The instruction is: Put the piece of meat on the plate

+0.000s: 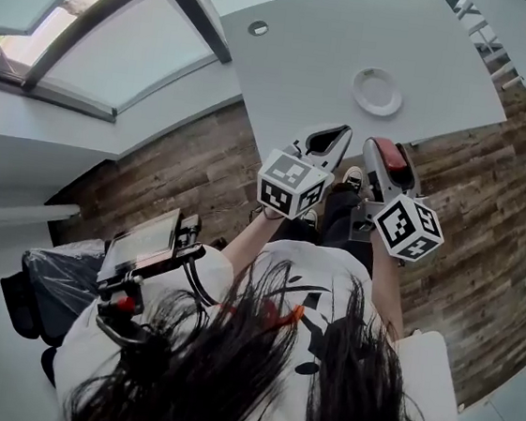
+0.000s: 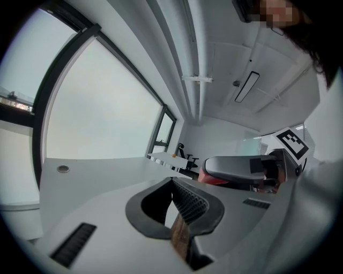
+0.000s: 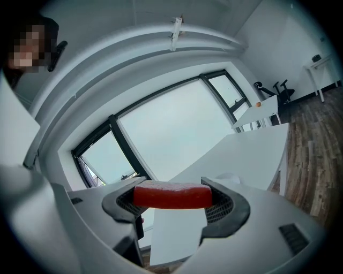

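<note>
A small white plate (image 1: 378, 91) lies near the front edge of the white table (image 1: 311, 40), with nothing on it. The piece of meat (image 1: 397, 159) is a red slab, and my right gripper (image 1: 391, 161) is shut on it, held in the air below the table's edge and short of the plate. In the right gripper view the meat (image 3: 172, 196) spans both pads of the right gripper (image 3: 172, 202). My left gripper (image 1: 335, 139) hovers just left of it, shut with nothing in it. The left gripper view shows the left gripper (image 2: 174, 187) with its jaws pressed together, and the meat (image 2: 213, 180) to its right.
A round grommet hole (image 1: 257, 28) sits in the table, far left of the plate. Wooden floor (image 1: 496, 156) lies under the grippers. A second white table (image 1: 524, 32) stands at the far right. Large windows (image 1: 85, 34) fill the left side.
</note>
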A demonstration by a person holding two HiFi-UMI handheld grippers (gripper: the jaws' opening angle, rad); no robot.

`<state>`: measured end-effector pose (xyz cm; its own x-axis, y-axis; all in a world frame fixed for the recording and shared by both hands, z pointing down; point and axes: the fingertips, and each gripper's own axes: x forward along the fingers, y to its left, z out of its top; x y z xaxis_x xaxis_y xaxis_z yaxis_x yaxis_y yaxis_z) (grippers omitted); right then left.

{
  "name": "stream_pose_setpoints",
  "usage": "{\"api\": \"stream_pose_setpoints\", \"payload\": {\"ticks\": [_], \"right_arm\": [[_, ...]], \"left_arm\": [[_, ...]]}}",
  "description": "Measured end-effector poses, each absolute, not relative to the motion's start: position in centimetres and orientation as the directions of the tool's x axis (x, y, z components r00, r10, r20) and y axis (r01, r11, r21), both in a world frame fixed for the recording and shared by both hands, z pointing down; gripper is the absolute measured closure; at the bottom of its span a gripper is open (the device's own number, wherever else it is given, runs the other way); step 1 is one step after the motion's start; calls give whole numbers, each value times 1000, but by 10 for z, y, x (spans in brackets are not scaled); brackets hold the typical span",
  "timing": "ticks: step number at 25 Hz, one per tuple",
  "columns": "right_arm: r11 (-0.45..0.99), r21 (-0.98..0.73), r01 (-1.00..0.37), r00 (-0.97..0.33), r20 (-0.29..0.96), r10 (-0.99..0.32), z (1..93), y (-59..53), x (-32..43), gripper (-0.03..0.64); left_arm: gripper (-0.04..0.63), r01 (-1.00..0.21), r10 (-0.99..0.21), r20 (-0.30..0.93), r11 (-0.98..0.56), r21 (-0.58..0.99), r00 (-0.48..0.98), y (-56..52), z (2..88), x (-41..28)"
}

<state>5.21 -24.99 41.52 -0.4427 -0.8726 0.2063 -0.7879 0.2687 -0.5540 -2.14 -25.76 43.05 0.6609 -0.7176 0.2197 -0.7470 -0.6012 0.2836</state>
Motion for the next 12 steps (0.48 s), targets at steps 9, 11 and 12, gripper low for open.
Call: {"api": "stream_pose_setpoints", "payload": {"ticks": [9,11,12], "right_arm": [[298,-567,-768,-478,197,-856,415,-282,47,288],[300,-568,-767,-486,207,-849,421,-303,51,288],[296,-571,-766,-488,216,-846,426,-314,55,288]], "left_arm": [[589,-783,-750,234,-561,269,618,-284,429,-33],[590,-789,-753,246,-551,272,610,-304,435,-29],[590,-792,-752,257,-547,272,607,-315,440,-26]]}}
